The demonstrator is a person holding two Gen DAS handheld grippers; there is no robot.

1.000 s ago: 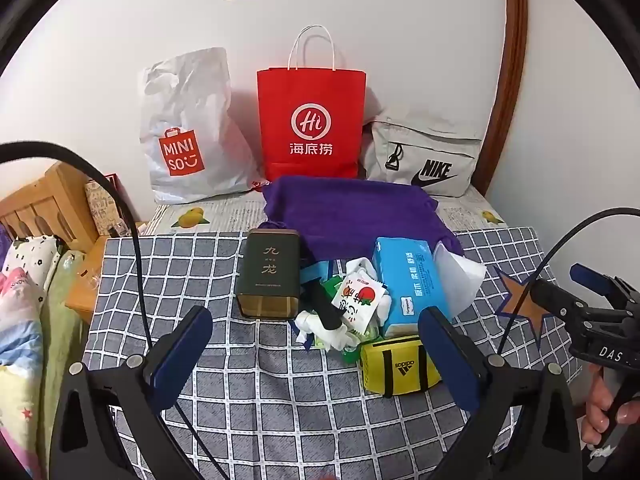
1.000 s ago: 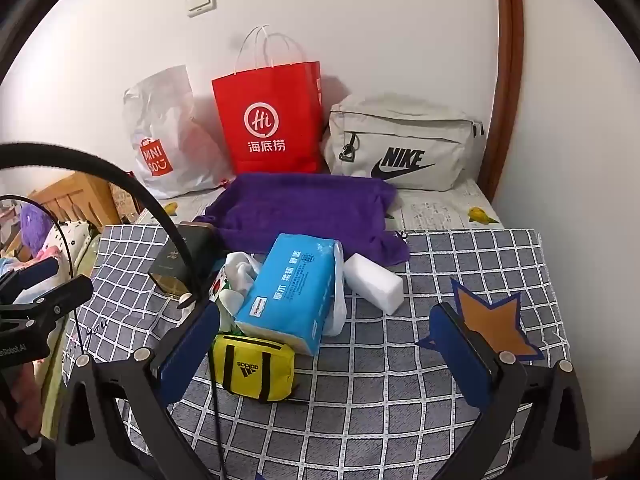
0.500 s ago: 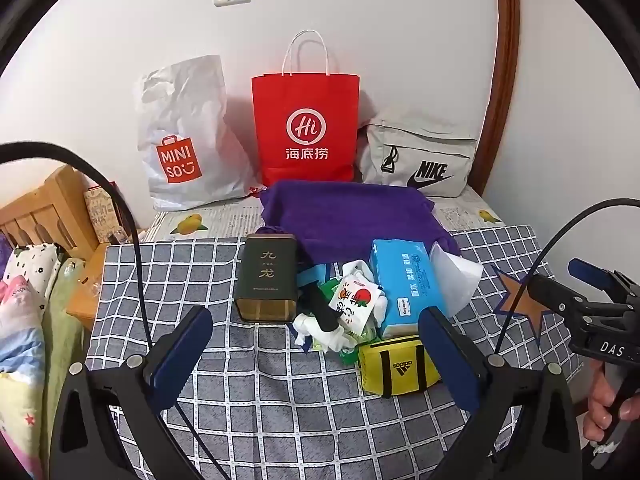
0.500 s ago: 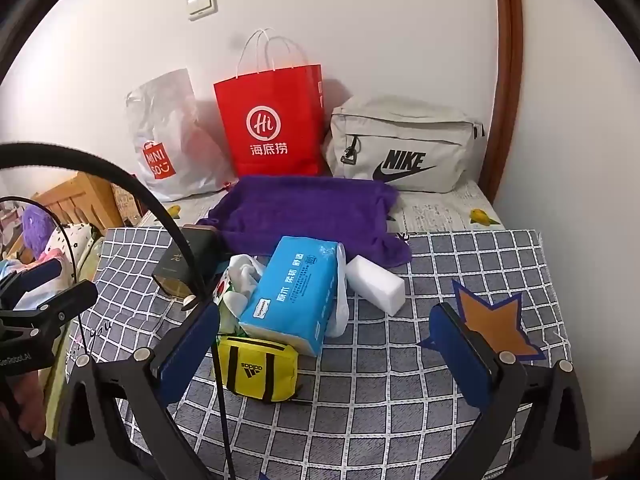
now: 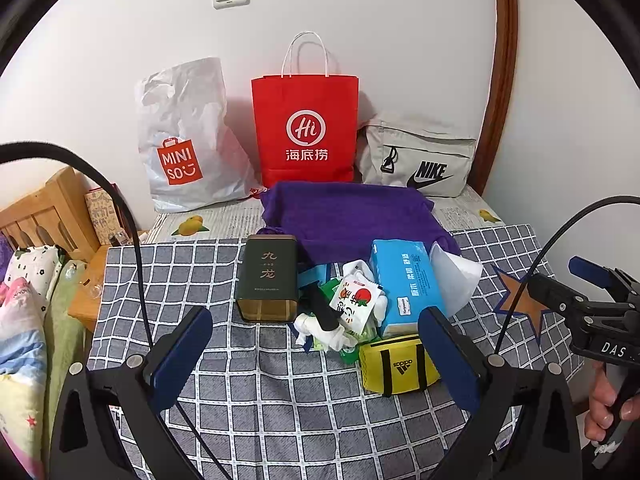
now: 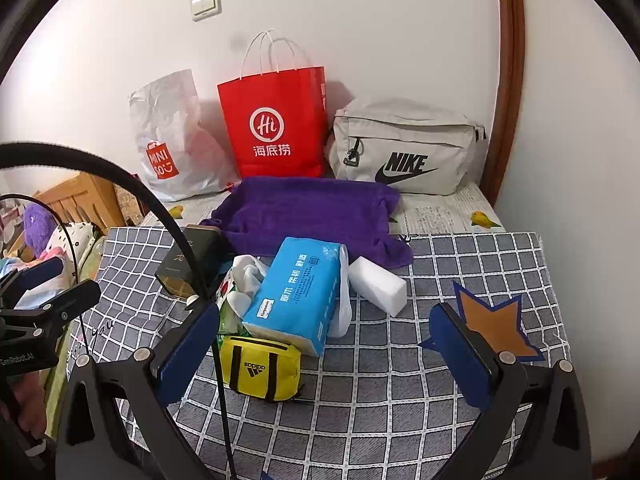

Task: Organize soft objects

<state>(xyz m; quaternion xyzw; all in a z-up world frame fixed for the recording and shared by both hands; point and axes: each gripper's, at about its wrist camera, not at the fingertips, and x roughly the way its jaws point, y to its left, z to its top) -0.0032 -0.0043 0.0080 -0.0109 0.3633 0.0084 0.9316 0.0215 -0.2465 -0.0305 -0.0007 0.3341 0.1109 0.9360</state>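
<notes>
I see the soft things heaped mid-counter (image 6: pixel 400 380): a blue tissue pack (image 6: pixel 296 296) lying tilted on white socks (image 5: pixel 362 270), a yellow pouch (image 6: pixel 262 368) just in front, a purple towel (image 6: pixel 312 216) spread behind. My left gripper (image 5: pixel 316 360) and right gripper (image 6: pixel 326 354) both hover with jaws wide apart, empty. Since a second ago, both views have drawn back slightly; nothing on the cloth moved.

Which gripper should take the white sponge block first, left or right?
Probably right. In its own view the right gripper is open with the white sponge block in clear sight just beyond its fingers. From the left gripper, also open, the blue tissue pack hides most of the block.
</notes>
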